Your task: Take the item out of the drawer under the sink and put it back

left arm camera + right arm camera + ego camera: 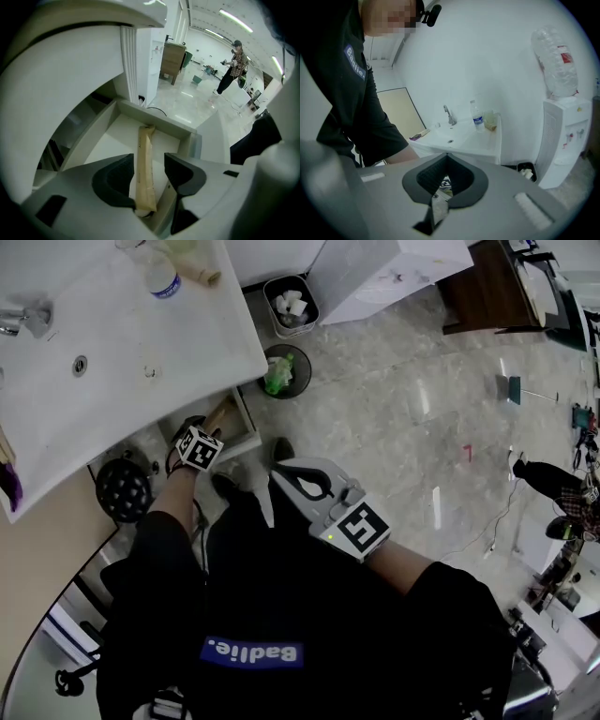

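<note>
While my left gripper (149, 158) straddles the tan packet (144, 187) in the drawer (161, 122), released, my right gripper (446, 157) is clenched, empty.

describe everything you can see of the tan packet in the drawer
Long, narrow tan packet, paper-like, with a seam down it and a crimped far end. It lies lengthwise in the open white drawer, far end by the far wall. It runs between the open jaws of the left gripper, clear of the right jaw; contact with the left jaw is unclear.
</note>
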